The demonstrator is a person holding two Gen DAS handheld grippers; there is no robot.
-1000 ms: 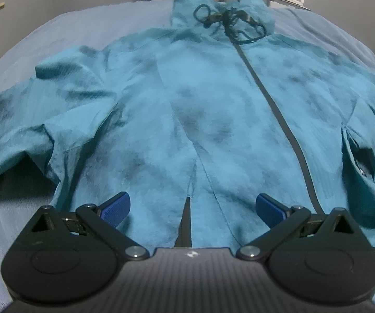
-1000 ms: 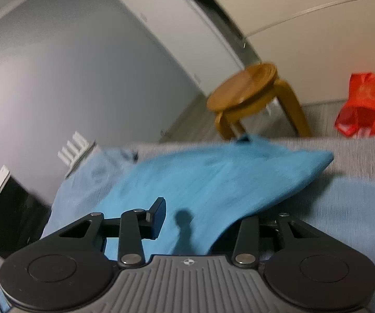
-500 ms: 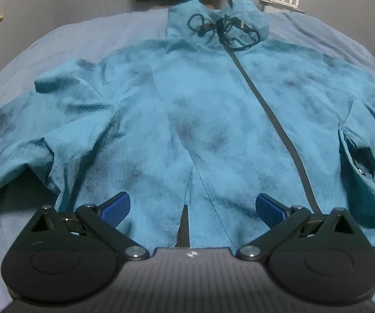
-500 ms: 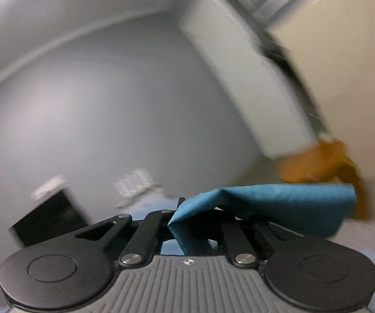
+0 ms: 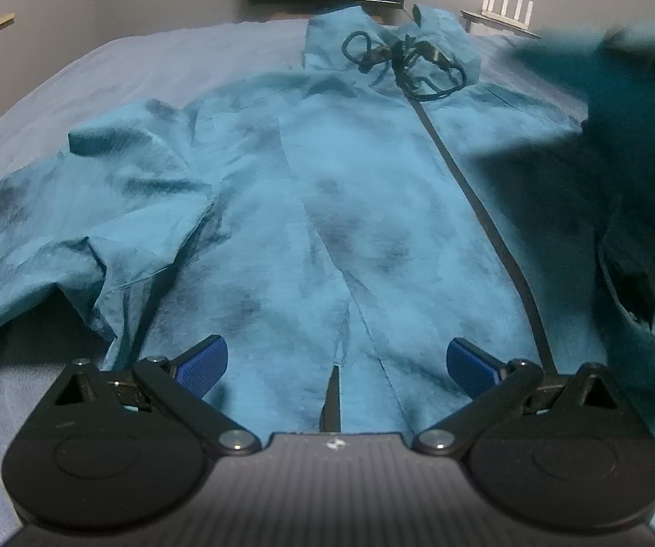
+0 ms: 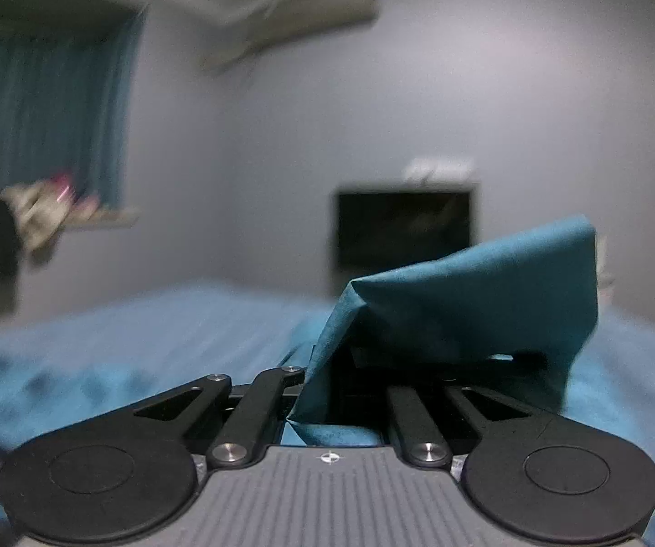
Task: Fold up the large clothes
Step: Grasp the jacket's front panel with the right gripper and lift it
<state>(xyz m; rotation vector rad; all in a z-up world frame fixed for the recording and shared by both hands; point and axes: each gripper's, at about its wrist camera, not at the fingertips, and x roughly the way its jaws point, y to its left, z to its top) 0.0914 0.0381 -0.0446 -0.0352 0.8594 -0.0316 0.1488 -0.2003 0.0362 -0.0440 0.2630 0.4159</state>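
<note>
A teal jacket point(image 5: 327, 191) lies spread front-up on a grey-blue bed point(image 5: 154, 73), its hood and black drawcord point(image 5: 400, 64) toward 12 o'clock. The left gripper point(image 5: 336, 367) hovers over the hem with its blue pads point(image 5: 202, 364) wide apart, holding nothing. At 2 o'clock a dark, blurred fold of the sleeve point(image 5: 623, 105) hangs in the air, hiding that shoulder. In the right wrist view the right gripper point(image 6: 341, 392) is clamped on that sleeve point(image 6: 464, 301) — its fingertips are buried under cloth, and the room behind is motion-smeared.
</note>
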